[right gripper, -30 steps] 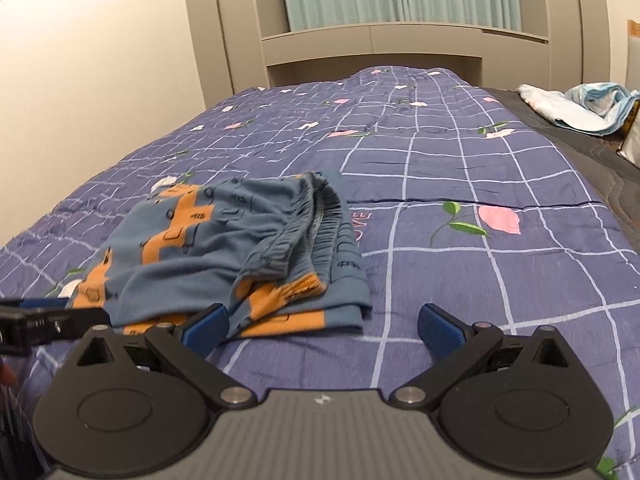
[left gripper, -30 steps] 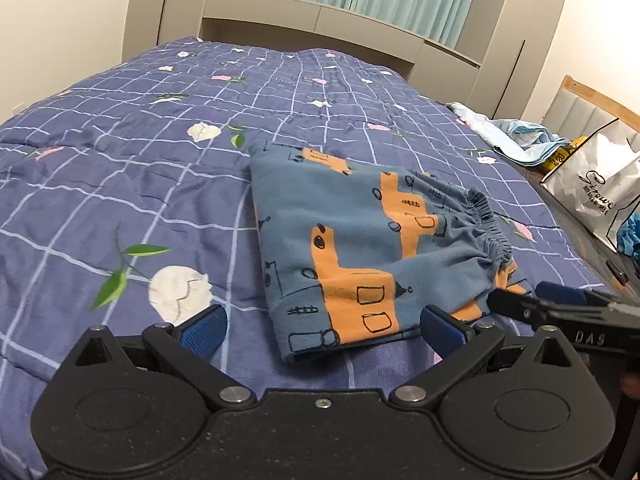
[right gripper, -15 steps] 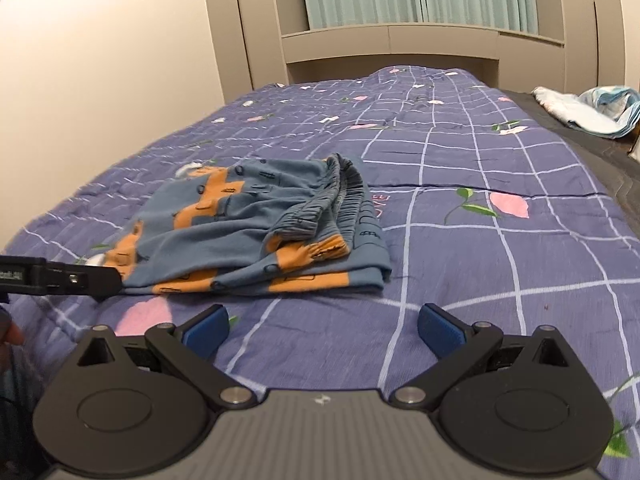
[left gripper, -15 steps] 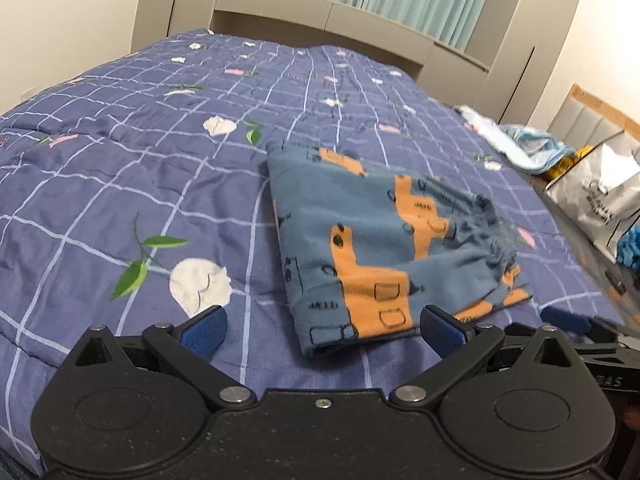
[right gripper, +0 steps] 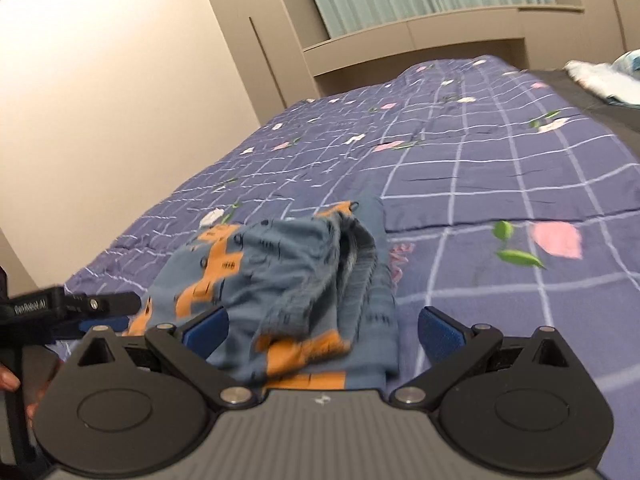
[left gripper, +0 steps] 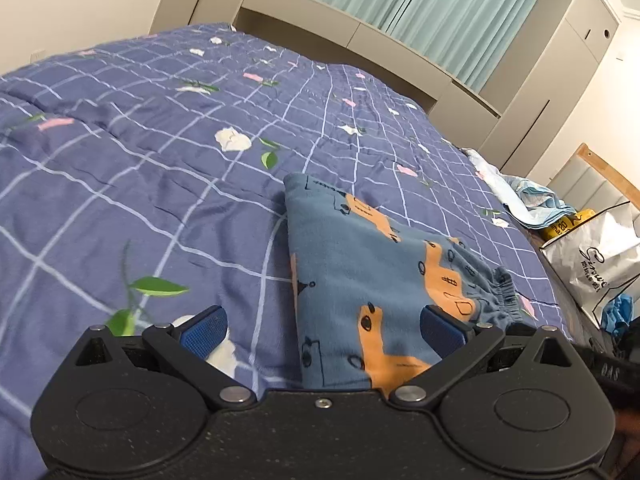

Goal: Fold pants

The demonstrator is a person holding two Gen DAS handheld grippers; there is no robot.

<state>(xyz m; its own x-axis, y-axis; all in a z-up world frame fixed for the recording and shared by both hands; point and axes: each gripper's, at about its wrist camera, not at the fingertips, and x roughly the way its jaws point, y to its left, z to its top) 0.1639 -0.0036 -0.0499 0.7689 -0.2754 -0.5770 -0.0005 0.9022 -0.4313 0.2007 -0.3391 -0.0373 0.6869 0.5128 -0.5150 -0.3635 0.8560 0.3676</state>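
Observation:
The blue pants with orange vehicle prints [left gripper: 360, 276] lie folded in a compact stack on the purple checked bedspread [left gripper: 160, 128]. In the right wrist view the pants [right gripper: 296, 276] show their gathered waistband on top. My left gripper [left gripper: 322, 326] is open and empty, just in front of the stack's near edge. My right gripper [right gripper: 322, 328] is open and empty, low over the near end of the pants. The left gripper's black body [right gripper: 60, 308] shows at the left edge of the right wrist view.
A white shopping bag [left gripper: 596, 256] and a yellow item stand beside the bed at right. A light blue cloth heap [left gripper: 528, 196] lies on the bed's far right side. Beige cabinets and teal curtains [left gripper: 420, 12] are behind the bed.
Both grippers have tilted and moved in closer and lower toward the folded pants. The pants lie as before. Both stay open.

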